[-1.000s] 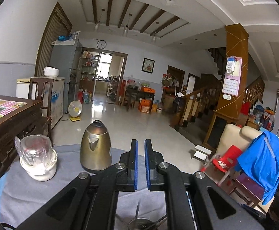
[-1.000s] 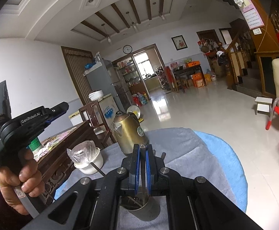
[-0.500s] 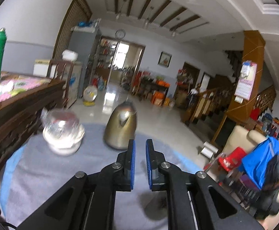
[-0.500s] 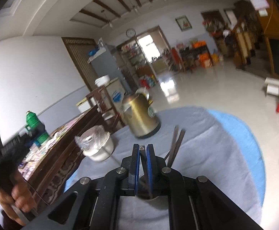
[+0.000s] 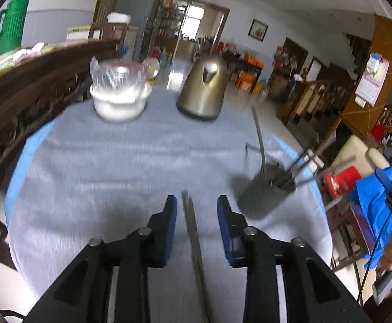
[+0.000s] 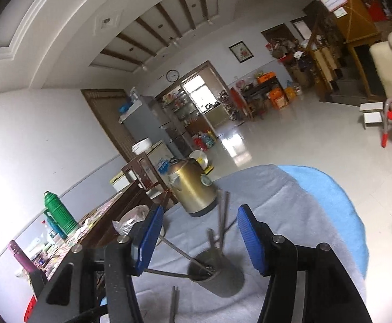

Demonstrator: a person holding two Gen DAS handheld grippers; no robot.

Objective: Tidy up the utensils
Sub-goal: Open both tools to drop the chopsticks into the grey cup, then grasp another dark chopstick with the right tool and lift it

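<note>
A grey metal holder cup (image 5: pixel 267 188) stands on the grey cloth, right of my left gripper, with several metal utensils sticking out of it. My left gripper (image 5: pixel 196 211) is open, low over the cloth. A loose metal utensil (image 5: pixel 193 239) lies on the cloth between its fingers, untouched. In the right wrist view my right gripper (image 6: pixel 200 238) is open and empty above the holder cup (image 6: pixel 218 276). The loose utensil (image 6: pixel 173 304) lies in front of the cup.
A gold kettle (image 5: pixel 204 91) and a white bowl with a plastic-wrapped top (image 5: pixel 120 94) stand at the far side of the round table (image 5: pixel 26 156). A dark wooden sideboard (image 5: pixel 20 86) runs along the left. A red chair (image 5: pixel 341 180) is to the right.
Both grippers went from shut to open. The left gripper tilted down towards the cloth, over the loose utensil. The right gripper rose above the holder cup.
</note>
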